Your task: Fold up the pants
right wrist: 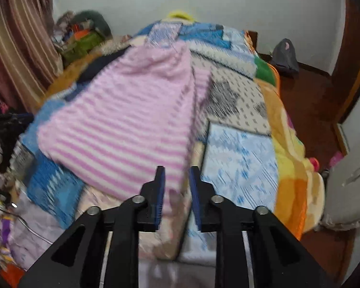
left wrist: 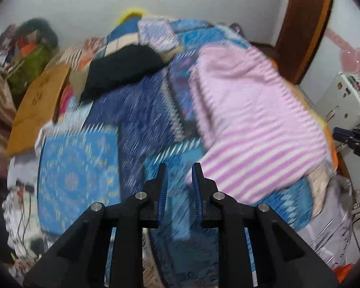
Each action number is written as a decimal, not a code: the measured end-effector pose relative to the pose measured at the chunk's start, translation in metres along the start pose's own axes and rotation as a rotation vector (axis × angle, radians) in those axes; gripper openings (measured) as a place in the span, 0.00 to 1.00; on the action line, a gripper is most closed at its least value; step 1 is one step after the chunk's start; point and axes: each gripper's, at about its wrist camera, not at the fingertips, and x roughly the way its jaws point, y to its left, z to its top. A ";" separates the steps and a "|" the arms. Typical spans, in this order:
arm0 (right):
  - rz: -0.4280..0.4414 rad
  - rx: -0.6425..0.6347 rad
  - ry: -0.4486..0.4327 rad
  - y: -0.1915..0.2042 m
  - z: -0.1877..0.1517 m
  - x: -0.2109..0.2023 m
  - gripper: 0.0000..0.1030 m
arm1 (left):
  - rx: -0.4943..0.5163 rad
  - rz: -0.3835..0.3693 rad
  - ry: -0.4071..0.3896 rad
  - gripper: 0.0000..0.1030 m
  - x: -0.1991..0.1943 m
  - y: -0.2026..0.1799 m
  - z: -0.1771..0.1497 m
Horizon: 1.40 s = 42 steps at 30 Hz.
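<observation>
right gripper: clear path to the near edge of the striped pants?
Probably yes. The pink striped pants lie flat on the patchwork quilt, their near edge just ahead of the right gripper. Its fingers hold nothing, and nothing lies between.

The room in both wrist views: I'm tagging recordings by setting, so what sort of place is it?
Most likely a home bedroom: a bed with a patchwork quilt, striped pink pants lying on it, a curtain, and piled clothes in the corner.
</observation>
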 end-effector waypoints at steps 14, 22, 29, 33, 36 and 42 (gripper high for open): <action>0.062 0.008 0.006 0.022 0.043 0.064 0.43 | 0.072 -0.081 0.017 0.55 0.068 -0.057 0.071; 0.002 0.050 0.026 -0.018 0.053 0.080 0.56 | 0.060 -0.065 0.100 0.60 0.114 -0.041 0.079; 0.092 0.123 0.071 -0.036 0.052 0.104 0.64 | 0.058 -0.072 0.129 0.72 0.134 -0.043 0.084; 0.156 0.143 0.094 -0.040 0.055 0.115 0.64 | 0.060 -0.088 0.155 0.77 0.145 -0.047 0.089; 0.200 0.159 0.112 -0.043 0.058 0.123 0.64 | 0.058 -0.099 0.173 0.81 0.154 -0.049 0.092; 0.229 0.133 0.128 -0.039 0.069 0.132 0.66 | 0.029 -0.125 0.207 0.88 0.171 -0.051 0.100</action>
